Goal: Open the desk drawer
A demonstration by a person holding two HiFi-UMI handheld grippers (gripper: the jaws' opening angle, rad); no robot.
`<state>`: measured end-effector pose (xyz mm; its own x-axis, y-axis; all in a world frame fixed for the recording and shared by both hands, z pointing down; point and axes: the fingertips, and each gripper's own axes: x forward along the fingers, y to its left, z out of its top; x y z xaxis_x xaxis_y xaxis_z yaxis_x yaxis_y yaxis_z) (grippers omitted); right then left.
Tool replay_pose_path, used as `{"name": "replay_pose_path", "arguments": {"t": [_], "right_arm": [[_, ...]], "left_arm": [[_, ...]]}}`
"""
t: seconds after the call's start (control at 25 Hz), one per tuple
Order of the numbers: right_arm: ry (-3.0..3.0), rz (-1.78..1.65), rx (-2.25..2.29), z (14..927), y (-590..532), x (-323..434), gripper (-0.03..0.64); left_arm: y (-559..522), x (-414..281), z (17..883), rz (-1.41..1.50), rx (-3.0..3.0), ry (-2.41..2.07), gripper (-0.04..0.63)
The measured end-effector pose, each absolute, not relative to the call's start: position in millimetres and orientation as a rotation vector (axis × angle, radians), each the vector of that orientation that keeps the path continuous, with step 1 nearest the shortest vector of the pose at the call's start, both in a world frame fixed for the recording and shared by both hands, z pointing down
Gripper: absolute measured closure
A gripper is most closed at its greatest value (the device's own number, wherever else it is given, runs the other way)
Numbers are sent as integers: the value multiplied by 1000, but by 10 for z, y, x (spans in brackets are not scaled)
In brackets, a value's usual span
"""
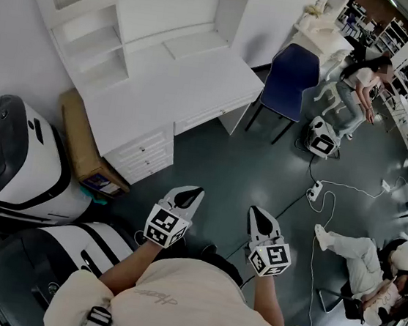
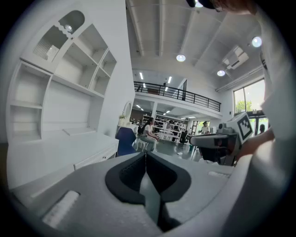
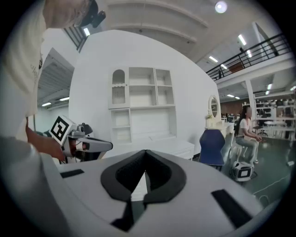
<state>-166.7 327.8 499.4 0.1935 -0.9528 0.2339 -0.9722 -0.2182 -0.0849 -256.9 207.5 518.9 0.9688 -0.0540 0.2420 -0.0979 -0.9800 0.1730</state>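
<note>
left tongs (image 1: 197, 191) and right tongs (image 1: 253, 210) closed, desk drawers (image 1: 145, 153) seemingly shut, blue chair (image 1: 291, 79) beside

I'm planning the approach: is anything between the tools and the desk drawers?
Nothing visible. Only floor lies between the left tool, the right tool and the desk drawers; the blue chair stands off to the side.
</note>
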Motion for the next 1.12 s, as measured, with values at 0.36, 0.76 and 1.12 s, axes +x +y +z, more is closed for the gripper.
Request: {"name": "replay_pose_path", "arguments": {"t": [0.36, 0.76, 1.12], "right_arm": [[-1894, 428, 2456, 5005, 3144, -1378, 615], [-1905, 369, 2310, 5154, 2838, -937, 615], [-2059, 272, 2190, 5105, 2257, -37, 615]], "left_arm": [[1869, -2407, 5228, 388, 2961, -95, 578], [1665, -1875, 5350, 439, 2918, -124, 578], [1329, -979, 5073, 445, 2969, -214, 578]]}}
